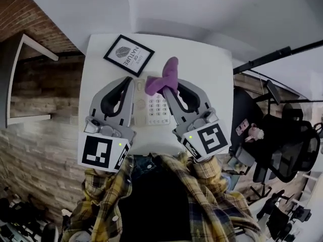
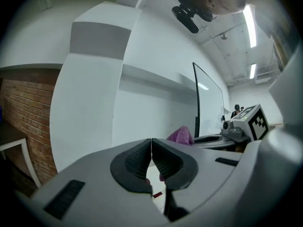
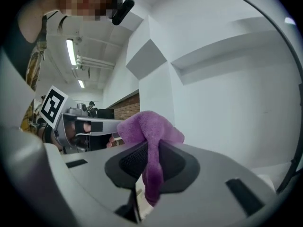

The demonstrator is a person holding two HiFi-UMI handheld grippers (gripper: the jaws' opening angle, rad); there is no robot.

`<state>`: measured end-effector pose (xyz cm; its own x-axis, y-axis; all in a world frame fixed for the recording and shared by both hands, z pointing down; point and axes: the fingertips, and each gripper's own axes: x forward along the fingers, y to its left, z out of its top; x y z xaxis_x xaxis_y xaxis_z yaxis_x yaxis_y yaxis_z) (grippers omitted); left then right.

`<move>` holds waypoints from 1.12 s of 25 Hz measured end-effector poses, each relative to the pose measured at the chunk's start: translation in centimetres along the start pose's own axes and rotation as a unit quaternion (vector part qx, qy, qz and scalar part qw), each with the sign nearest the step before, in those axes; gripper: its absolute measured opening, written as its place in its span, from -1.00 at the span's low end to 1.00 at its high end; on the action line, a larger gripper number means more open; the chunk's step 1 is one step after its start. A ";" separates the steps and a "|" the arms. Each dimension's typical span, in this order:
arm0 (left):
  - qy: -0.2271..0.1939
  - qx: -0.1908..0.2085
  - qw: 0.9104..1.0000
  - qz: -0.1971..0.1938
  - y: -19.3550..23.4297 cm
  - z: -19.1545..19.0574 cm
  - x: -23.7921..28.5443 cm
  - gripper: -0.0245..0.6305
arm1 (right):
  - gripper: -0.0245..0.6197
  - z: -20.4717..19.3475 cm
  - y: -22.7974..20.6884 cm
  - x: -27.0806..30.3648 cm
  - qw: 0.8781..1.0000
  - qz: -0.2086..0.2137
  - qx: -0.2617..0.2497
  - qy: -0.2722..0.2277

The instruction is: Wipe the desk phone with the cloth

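A beige desk phone (image 1: 151,105) with a keypad lies on the white desk (image 1: 207,69), between my two grippers. My right gripper (image 1: 170,87) is shut on a purple cloth (image 1: 164,78), which hangs over the phone's top end; the right gripper view shows the cloth (image 3: 150,141) pinched between the black pads. My left gripper (image 1: 125,87) sits just left of the phone's handset, its jaws closed with nothing between them. In the left gripper view the left gripper (image 2: 151,148) shows its pads meeting, with the cloth (image 2: 180,136) beyond on the right.
A black-framed picture (image 1: 129,55) lies at the desk's far left. A brick wall (image 1: 35,130) runs along the left side. Black office chairs (image 1: 282,140) stand to the right of the desk. The white wall (image 1: 176,9) rises behind it.
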<state>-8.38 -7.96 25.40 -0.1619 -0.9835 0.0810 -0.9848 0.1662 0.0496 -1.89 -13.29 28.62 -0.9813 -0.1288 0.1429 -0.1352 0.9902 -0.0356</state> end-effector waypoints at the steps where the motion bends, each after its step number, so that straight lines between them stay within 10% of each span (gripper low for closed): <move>1: 0.003 0.000 1.000 0.013 0.0 -0.1 0.0 -0.88 | -0.73 0.0 -0.2 0.3 1.000 0.013 -0.001 0.002; 8: 0.019 -0.012 0.998 0.059 0.4 -0.5 -0.9 -0.88 | -0.73 0.0 -0.1 1.1 0.998 0.065 -0.002 0.008; 28: 0.022 -0.034 0.998 0.040 2.8 -2.5 -1.2 -0.88 | -0.73 -3.6 0.7 3.8 0.997 0.037 -0.012 0.066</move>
<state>-10.79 -6.13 27.96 -0.2358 -0.9630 0.1305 -0.9621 0.2503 0.1087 -5.24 -12.89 32.75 -0.9615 -0.0492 0.2705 -0.0587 0.9979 -0.0271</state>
